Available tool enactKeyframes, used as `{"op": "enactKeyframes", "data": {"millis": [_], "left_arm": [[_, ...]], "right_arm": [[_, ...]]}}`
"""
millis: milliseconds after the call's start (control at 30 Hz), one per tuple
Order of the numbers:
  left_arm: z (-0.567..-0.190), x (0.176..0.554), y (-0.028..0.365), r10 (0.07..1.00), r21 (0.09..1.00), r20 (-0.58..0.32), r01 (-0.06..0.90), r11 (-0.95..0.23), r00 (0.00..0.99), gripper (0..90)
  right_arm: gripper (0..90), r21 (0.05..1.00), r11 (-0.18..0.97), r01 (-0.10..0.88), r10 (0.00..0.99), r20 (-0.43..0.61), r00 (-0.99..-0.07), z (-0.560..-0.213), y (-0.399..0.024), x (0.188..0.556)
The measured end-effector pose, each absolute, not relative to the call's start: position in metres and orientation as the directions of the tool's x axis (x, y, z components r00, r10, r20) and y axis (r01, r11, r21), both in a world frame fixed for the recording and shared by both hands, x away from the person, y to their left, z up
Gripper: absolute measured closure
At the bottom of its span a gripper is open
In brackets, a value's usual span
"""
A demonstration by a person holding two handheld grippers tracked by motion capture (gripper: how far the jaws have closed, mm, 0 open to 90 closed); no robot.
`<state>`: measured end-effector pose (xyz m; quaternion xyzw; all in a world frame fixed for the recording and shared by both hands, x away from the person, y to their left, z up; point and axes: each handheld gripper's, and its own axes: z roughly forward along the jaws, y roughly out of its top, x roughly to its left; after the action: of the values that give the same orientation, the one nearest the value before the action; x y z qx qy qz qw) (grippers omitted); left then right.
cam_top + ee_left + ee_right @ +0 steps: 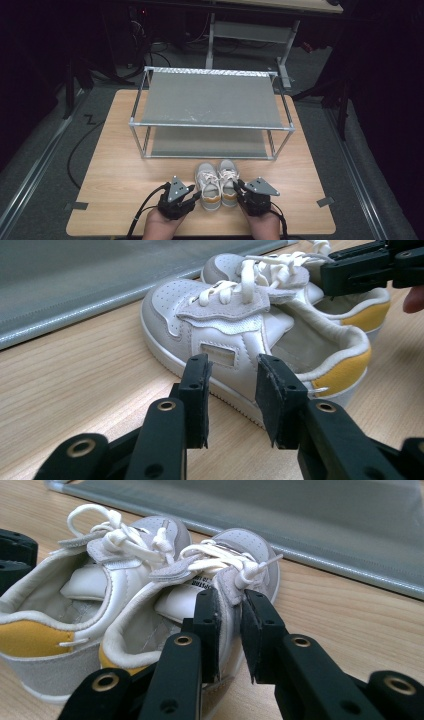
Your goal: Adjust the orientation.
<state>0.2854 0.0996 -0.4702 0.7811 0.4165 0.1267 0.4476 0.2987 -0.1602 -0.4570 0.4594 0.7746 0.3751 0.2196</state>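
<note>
Two small white sneakers with yellow heels stand side by side on the wooden table [125, 165], toes toward the rack. My left gripper [196, 194] [232, 390] sits just beside the left shoe [207, 185] [235, 335]. Its jaws are apart, short of the shoe's outer side, with nothing pressed between them. My right gripper [238, 187] [231, 615] straddles the outer side wall of the right shoe [228, 181] [240, 545], one jaw inside the opening and one outside. Its pads stand slightly off the wall. Both shoes rest flat on the table.
A two-tier metal rack [210, 97] with grey fabric shelves stands at the table's far half, its lower shelf just beyond the shoes' toes. Bare wood lies left and right of the shoes. Two hands hold the grippers at the near edge.
</note>
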Motion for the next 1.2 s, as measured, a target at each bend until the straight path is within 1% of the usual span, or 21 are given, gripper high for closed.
{"op": "enactKeyframes", "data": {"millis": [167, 200, 233, 300, 333, 500, 600, 633, 700, 733, 833, 933, 967, 1000, 1033, 1067, 1100, 1133, 1167, 1200], "left_arm": [[-0.470, 0.286, 0.100, 0.771, 0.807, -0.166, 0.534, -0.252, 0.615, 66.1], [-0.469, 0.285, 0.101, 0.777, 0.813, -0.162, 0.528, -0.245, 0.609, 66.3], [-0.469, 0.285, 0.101, 0.777, 0.813, -0.162, 0.528, -0.245, 0.609, 66.7], [-0.468, 0.284, 0.103, 0.785, 0.817, -0.150, 0.523, -0.244, 0.601, 67.6], [-0.470, 0.284, 0.105, 0.801, 0.811, -0.127, 0.526, -0.256, 0.585, 69.3], [-0.476, 0.288, 0.105, 0.828, 0.787, -0.118, 0.560, -0.258, 0.547, 69.9], [-0.478, 0.292, 0.105, 0.830, 0.796, -0.077, 0.535, -0.283, 0.552, 70.1], [-0.479, 0.291, 0.103, 0.840, 0.778, -0.114, 0.573, -0.257, 0.531, 70.2], [-0.481, 0.294, 0.104, 0.843, 0.778, -0.121, 0.577, -0.248, 0.525, 70.5], [-0.482, 0.296, 0.105, 0.845, 0.767, -0.140, 0.597, -0.237, 0.516, 70.5], [-0.487, 0.299, 0.102, 0.848, 0.750, -0.129, 0.610, -0.256, 0.514, 70.5], [-0.495, 0.308, 0.095, 0.847, 0.718, -0.144, 0.643, -0.267, 0.512, 71.2], [-0.495, 0.311, 0.090, 0.842, 0.719, -0.112, 0.628, -0.299, 0.528, 74.6], [-0.495, 0.311, 0.090, 0.842, 0.719, -0.112, 0.628, -0.299, 0.528, 78.4], [-0.493, 0.314, 0.087, 0.826, 0.707, -0.133, 0.636, -0.309, 0.548, 81.7], [-0.492, 0.316, 0.084, 0.818, 0.708, -0.126, 0.629, -0.323, 0.561, 83.7], [-0.492, 0.316, 0.084, 0.818, 0.708, -0.126, 0.629, -0.323, 0.561, 86.2], [-0.492, 0.316, 0.079, 0.815, 0.708, -0.111, 0.621, -0.337, 0.569, 86.2], [-0.492, 0.316, 0.074, 0.810, 0.712, -0.098, 0.609, -0.349, 0.578, 88.2], [-0.492, 0.320, 0.060, 0.801, 0.716, -0.105, 0.604, -0.351, 0.590, 88.3]], "right_arm": [[73.5, 0.789, 0.278, 0.547, 0.871, 0.032, -0.490, -0.456, -0.164, 0.298], [70.4, 0.800, 0.266, 0.538, 0.868, 0.045, -0.495, -0.453, -0.168, 0.295], [70.4, 0.800, 0.266, 0.538, 0.868, 0.045, -0.495, -0.453, -0.168, 0.295], [66.3, 0.814, 0.249, 0.524, 0.871, 0.048, -0.490, -0.447, -0.175, 0.292], [65.1, 0.825, 0.231, 0.516, 0.875, 0.056, -0.481, -0.443, -0.182, 0.290], [62.9, 0.827, 0.205, 0.524, 0.897, 0.056, -0.438, -0.442, -0.197, 0.293], [62.5, 0.813, 0.206, 0.545, 0.906, 0.051, -0.419, -0.448, -0.205, 0.300], [62.5, 0.801, 0.204, 0.563, 0.911, 0.055, -0.409, -0.453, -0.208, 0.305], [62.4, 0.796, 0.202, 0.570, 0.913, 0.058, -0.404, -0.455, -0.209, 0.307], [62.4, 0.791, 0.201, 0.579, 0.916, 0.058, -0.398, -0.457, -0.210, 0.310], [62.5, 0.781, 0.212, 0.587, 0.913, 0.056, -0.405, -0.459, -0.209, 0.312], [63.1, 0.750, 0.242, 0.615, 0.908, 0.049, -0.417, -0.468, -0.203, 0.315], [63.4, 0.731, 0.268, 0.627, 0.899, 0.043, -0.435, -0.473, -0.197, 0.316], [63.7, 0.724, 0.278, 0.631, 0.895, 0.043, -0.444, -0.475, -0.194, 0.317], [64.4, 0.717, 0.286, 0.635, 0.888, 0.050, -0.457, -0.476, -0.191, 0.317], [68.9, 0.716, 0.292, 0.634, 0.886, 0.047, -0.461, -0.476, -0.189, 0.315], [68.9, 0.716, 0.292, 0.634, 0.886, 0.047, -0.461, -0.476, -0.189, 0.315], [69.9, 0.719, 0.300, 0.627, 0.888, 0.029, -0.458, -0.475, -0.188, 0.313], [70.1, 0.719, 0.300, 0.627, 0.890, 0.025, -0.455, -0.474, -0.190, 0.312], [70.6, 0.714, 0.275, 0.644, 0.903, 0.037, -0.427, -0.473, -0.200, 0.311]]}}
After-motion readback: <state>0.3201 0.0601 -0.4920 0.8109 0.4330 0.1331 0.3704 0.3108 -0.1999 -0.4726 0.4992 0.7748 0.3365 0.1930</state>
